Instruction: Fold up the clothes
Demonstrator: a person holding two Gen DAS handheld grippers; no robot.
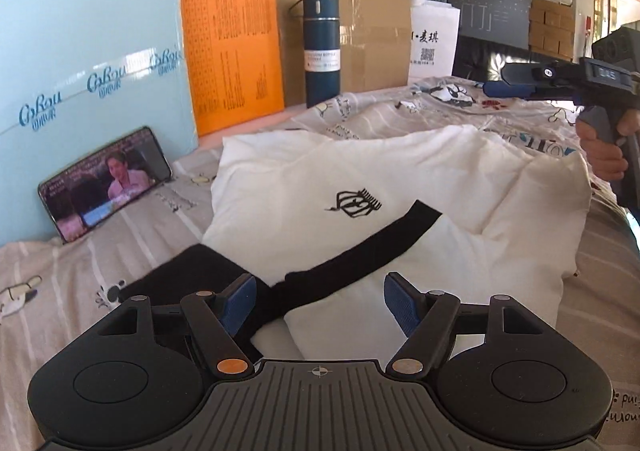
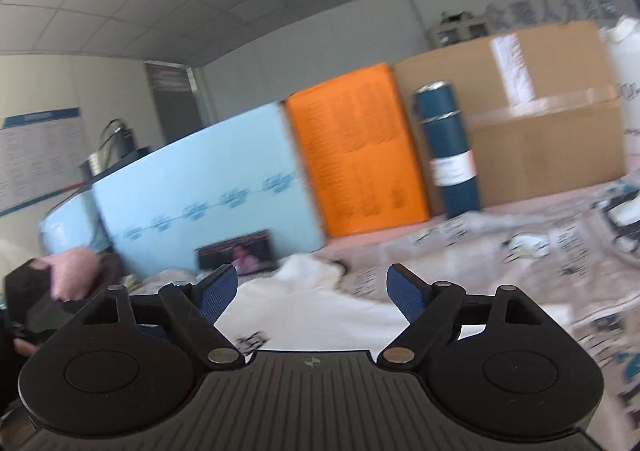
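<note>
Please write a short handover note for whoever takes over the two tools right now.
Left tool: open, empty, low over the near edge of the white shirt, close to its black collar band.
Right tool: open, empty, raised above the shirt; its view is blurred.
The shirt lies on the patterned bedsheet, logo up, with a sleeve and one side turned in over the body, loosely and with creases.
Done: first folds only, as far as can be seen.
Left: smooth the creases, finish folding into a neat packet.
Mind the phone and the blue bottle standing behind.
</note>
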